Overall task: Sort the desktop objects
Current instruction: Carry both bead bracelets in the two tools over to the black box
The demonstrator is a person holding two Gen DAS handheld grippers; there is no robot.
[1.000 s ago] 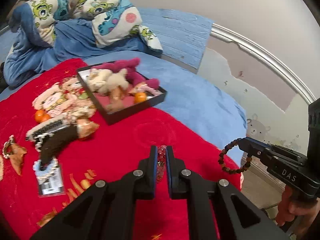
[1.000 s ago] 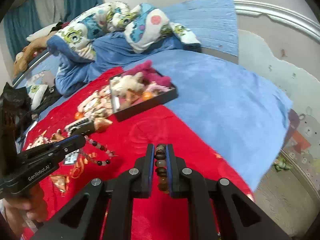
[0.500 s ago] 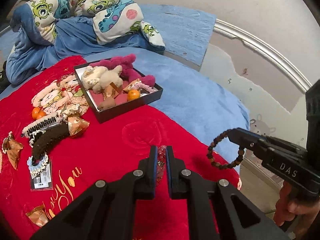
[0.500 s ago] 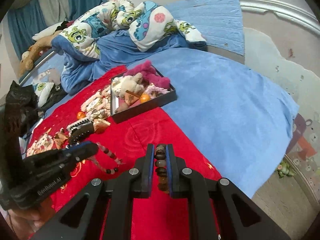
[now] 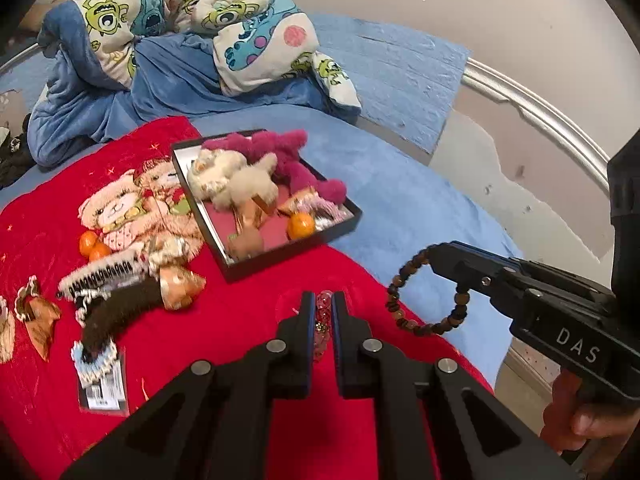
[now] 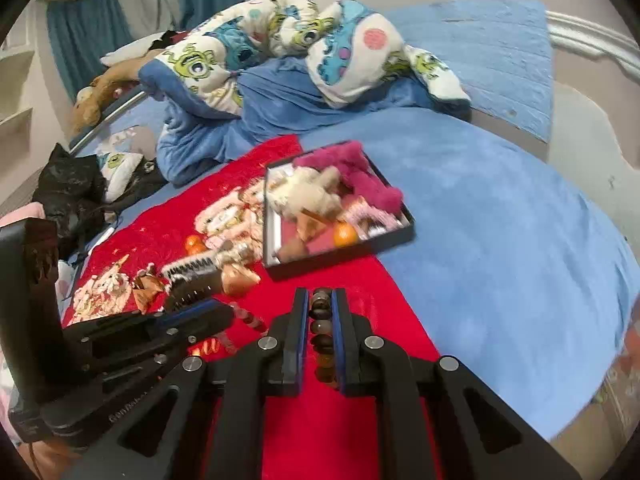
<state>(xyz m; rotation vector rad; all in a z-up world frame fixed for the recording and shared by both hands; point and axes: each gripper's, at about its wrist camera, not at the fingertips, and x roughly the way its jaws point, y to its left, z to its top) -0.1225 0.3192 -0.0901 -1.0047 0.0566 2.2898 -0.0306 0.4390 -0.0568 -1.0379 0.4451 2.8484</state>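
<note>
- Landmark: black tray (image 5: 292,254), lying where the red blanket (image 5: 224,320) meets the blue bedcover (image 5: 400,200). It holds plush toys and a mandarin (image 5: 302,225).
- Left gripper (image 5: 321,308): jaws clamped on a clear red-tinted bead bracelet (image 5: 322,314), nipped between the pads. In the right wrist view a short run of its beads trails out past the tip.
- Right gripper (image 6: 321,308): jaws clamped on a brown wooden bead bracelet (image 5: 404,304). In the left wrist view the loop hangs free from the tip, on the bedcover side of the tray's near corner.
- Bearing, my judgement: from both sets of jaws the tray lies ahead and lower. It sits nearly dead ahead of the left gripper and ahead, a shade to the right, of the right gripper.
- Tray axis: the long side runs obliquely away from the grippers, with a near corner pointing toward them.
- Nearer hand: hard to call from these views.
- Unsorted, on the blanket side of the tray: a dark hair claw (image 5: 116,304), two mandarins (image 5: 92,245), a carded trinket (image 5: 102,376), gold wrappers.
- Step, judged: both bracelets are being carried for deposit in the tray.
</note>
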